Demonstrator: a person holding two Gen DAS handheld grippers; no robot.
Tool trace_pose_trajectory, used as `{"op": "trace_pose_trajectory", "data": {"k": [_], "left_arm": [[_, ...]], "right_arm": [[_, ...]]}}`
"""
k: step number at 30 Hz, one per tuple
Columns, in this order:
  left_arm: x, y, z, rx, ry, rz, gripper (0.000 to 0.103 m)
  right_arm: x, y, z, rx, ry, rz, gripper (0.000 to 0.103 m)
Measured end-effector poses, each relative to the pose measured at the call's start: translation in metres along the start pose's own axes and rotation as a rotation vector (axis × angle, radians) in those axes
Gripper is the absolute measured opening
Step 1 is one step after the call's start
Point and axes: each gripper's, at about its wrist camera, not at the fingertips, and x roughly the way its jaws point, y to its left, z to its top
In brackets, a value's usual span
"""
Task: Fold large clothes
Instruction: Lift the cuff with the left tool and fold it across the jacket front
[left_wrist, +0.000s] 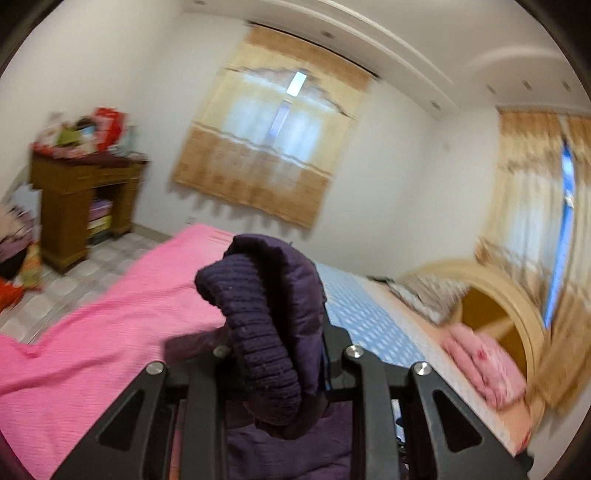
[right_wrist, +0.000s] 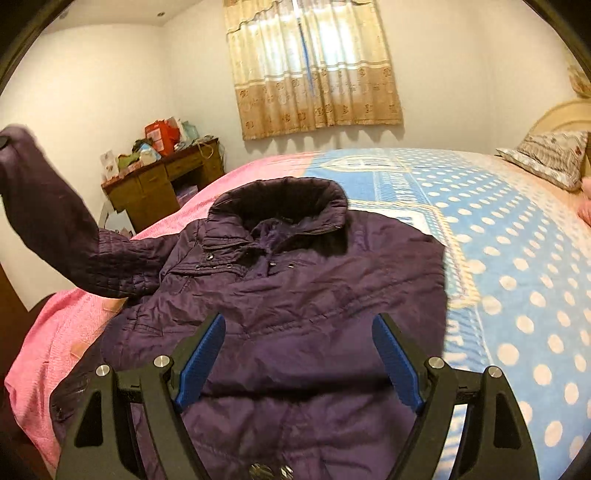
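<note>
Cuff (left_wrist: 258, 332) clenched in left gripper (left_wrist: 273, 354); right gripper (right_wrist: 299, 354) spread, empty, above jacket (right_wrist: 295, 280). Risk: ribbed knit slips, sleeve drops unfolded.

No readable text anywhere. The blue bedspread (right_wrist: 498, 236) carries printed lettering beside the purple jacket (right_wrist: 295, 295), but it is too blurred and distorted to read.
</note>
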Motion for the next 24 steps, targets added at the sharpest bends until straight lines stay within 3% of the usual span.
{"op": "trace_pose_trajectory", "data": {"k": [4,11,13,16,20,24], "left_arm": [[0.047,-0.046,-0.049,0.068,0.099,-0.053,0.026],[0.107,-0.097,-0.136,0.239,0.261,0.022,0.028],[0.122,-0.107,-0.153,0.289,0.308,0.065,0.035],[0.123,-0.123,-0.165,0.336,0.369,0.065,0.050],[0.098,-0.136,-0.154,0.383,0.322,-0.003,0.073],[0.063,-0.124,-0.130,0.448,0.229,0.019,0.097]], "right_arm": [[-0.006,-0.022,-0.010,0.054,0.016,-0.017,0.082],[-0.003,-0.045,-0.025,0.151,0.019,0.001,0.082],[-0.002,-0.050,-0.031,0.176,0.020,-0.001,0.082],[0.001,-0.059,-0.037,0.215,0.026,0.006,0.082],[0.010,-0.075,-0.046,0.293,0.064,0.021,0.082],[0.013,-0.088,-0.050,0.368,0.074,0.022,0.082]]}}
